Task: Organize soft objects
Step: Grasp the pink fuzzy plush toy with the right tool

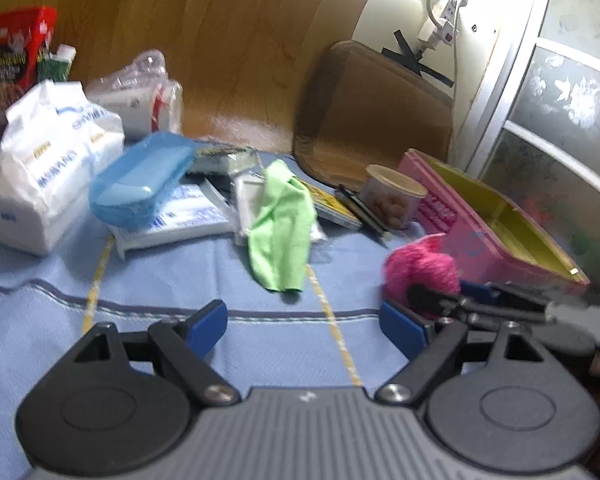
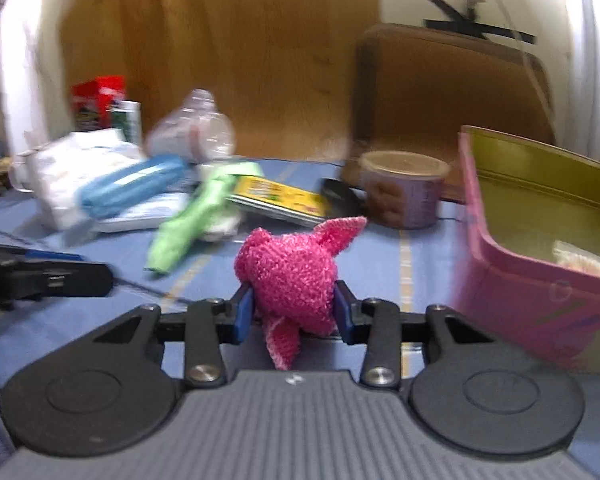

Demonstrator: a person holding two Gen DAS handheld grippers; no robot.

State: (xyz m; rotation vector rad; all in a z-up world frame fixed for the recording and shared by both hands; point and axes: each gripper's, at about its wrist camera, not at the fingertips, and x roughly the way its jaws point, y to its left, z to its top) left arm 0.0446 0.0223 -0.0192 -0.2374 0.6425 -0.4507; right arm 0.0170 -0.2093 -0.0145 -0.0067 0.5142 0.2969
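The near part of the blue cloth [image 1: 172, 280] lies bare in front of the left claw [image 1: 306, 326], open for a pass up to the green cloth [image 1: 282, 228]. Behind that cloth the way is crowded: a blue pouch [image 1: 140, 180] on flat packets, a white tissue pack [image 1: 48, 172] at far left, a yellow booklet [image 2: 276, 196] and a round tub [image 2: 404, 188]. On the right the open pink box [image 2: 540, 248] stands as a wall, its mouth free from above. Between box and green cloth runs a bare strip, taken up near its front by the right claw [image 2: 294, 310] with the pink knitted toy [image 2: 292, 272]. A brown board [image 1: 376, 112] closes the back.
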